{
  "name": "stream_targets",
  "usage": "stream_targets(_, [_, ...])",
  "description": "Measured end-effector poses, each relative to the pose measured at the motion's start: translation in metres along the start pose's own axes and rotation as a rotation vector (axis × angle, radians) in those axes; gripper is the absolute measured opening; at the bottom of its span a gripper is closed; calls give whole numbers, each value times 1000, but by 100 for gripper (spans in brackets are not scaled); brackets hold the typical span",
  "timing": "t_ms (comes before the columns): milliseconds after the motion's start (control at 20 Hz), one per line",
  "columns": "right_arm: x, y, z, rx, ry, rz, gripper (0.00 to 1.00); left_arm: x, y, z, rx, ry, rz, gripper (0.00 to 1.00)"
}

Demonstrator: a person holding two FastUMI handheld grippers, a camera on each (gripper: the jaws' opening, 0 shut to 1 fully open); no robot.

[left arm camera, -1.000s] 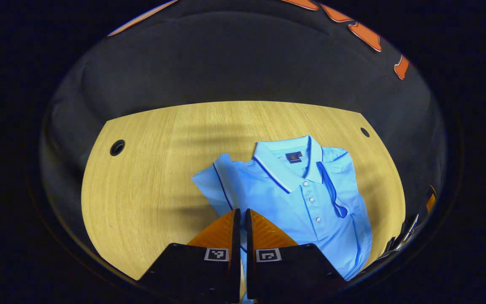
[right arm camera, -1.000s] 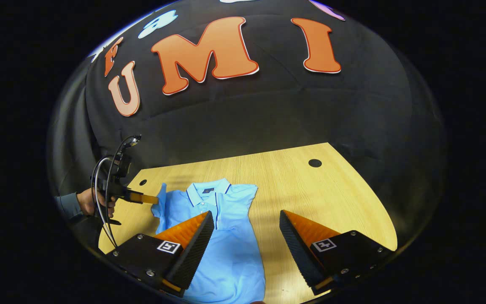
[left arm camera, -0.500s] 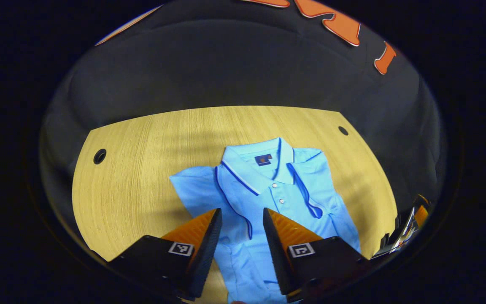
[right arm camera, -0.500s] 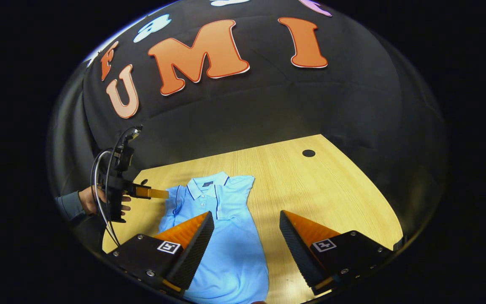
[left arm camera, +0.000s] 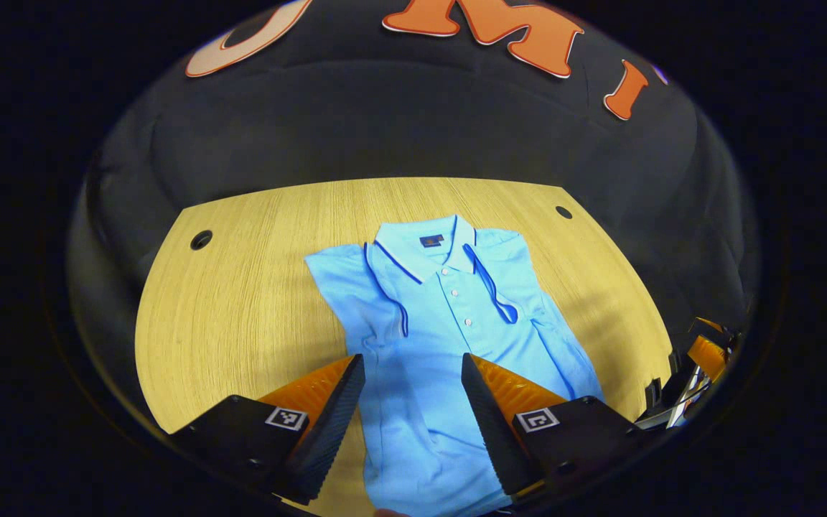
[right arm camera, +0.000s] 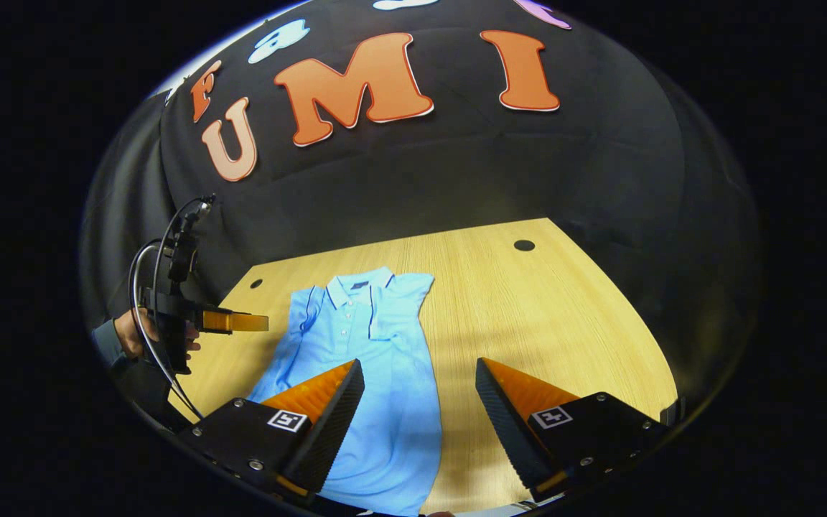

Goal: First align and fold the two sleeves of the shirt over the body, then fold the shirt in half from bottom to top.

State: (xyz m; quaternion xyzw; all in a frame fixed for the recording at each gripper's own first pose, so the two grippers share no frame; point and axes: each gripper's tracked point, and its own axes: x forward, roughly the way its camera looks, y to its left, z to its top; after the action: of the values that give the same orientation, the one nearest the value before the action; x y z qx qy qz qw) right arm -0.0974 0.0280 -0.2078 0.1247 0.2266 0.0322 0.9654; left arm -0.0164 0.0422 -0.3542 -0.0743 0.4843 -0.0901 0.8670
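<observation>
The shirt (left arm camera: pixel 449 337) lies flat on the table (left arm camera: pixel 241 287), collar away from me, both sleeves (left arm camera: pixel 385 301) already folded over the body. I judge it light, limp knit that sags and slides on the wood, so I would pinch both bottom hem corners together. The left gripper (left arm camera: pixel 410 391) hangs open above the lower body; the right gripper (right arm camera: pixel 421 398) is open too, over the shirt's right edge.

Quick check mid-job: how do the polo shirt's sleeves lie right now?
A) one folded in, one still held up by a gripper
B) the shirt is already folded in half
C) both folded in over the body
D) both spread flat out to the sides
C: on the shirt both trimmed sleeve edges lie over the chest, the bottom half stays unfolded, and the left gripper and right gripper are open, holding nothing.
</observation>
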Motion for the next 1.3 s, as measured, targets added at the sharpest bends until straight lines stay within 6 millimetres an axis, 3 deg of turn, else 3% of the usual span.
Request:
stream_targets(50, [-5, -1, -8, -4, 9, 5, 97, -7, -2, -10, -11, 0, 2, 94])
stream_targets(350, [-30, 5, -75, -21, 94, 30, 98, -49, -5, -85, -43, 26, 33, 93])
stream_targets(450, [-37, 6, -97, -29, 122, 33, 97, -61, -2, -112, -56, 39, 46, 100])
stream_targets(600, [-46, 10, -132, -28, 169, 43, 98, -73, 3, -151, -78, 60, 72, 98])
stream_targets(850, [-50, 6, -187, -60, 272, -8, 98, -86, 12, -207, -71, 102, 110, 98])
stream_targets(1100, [-52, 9, -220, -71, 332, -30, 98, -88, 13, -249, -84, 119, 126, 100])
stream_targets(1300, [-53, 11, -240, -78, 360, -38, 96, -86, 11, -267, -80, 114, 133, 100])
